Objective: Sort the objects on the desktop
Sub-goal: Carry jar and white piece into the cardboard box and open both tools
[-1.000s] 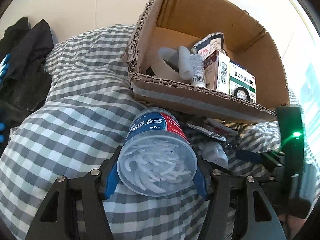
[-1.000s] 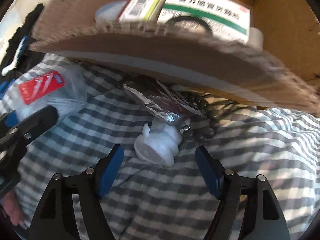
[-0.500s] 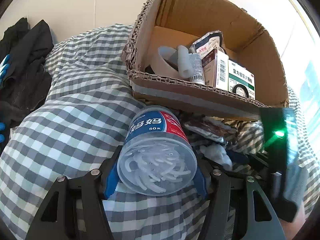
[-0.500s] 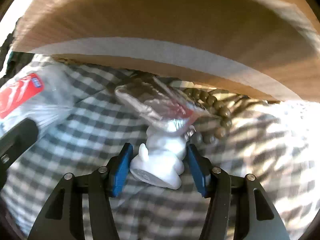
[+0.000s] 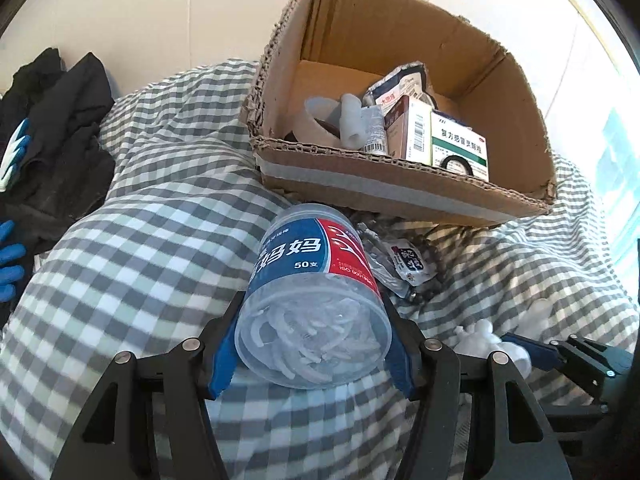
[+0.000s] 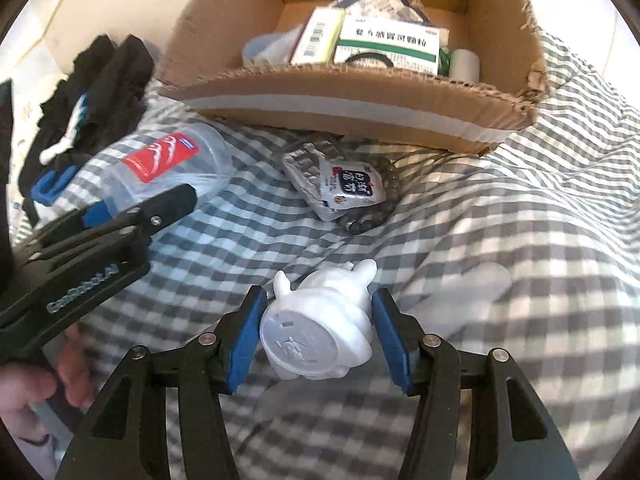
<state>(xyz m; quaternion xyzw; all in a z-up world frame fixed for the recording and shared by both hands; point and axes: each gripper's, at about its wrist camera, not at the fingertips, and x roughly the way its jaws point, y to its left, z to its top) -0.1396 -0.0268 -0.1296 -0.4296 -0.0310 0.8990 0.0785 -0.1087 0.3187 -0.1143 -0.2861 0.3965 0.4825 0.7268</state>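
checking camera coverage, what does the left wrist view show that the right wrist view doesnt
Left wrist only: the floss picks seen through the clear end of the jar held in the left tool, and the grey tape roll in the box.

Right wrist only: the round base of the white figurine between the right tool's pads, the string of beads, and a hand at lower left.

Both: the cardboard box with the green and white medicine carton, the foil snack packet, the checked blanket and dark clothing.

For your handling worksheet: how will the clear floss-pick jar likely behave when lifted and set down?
The floss-pick jar probably feels light: loose picks only part-fill it. Its smooth round plastic wall may slip in the left tongs, and laid sideways it would likely roll.
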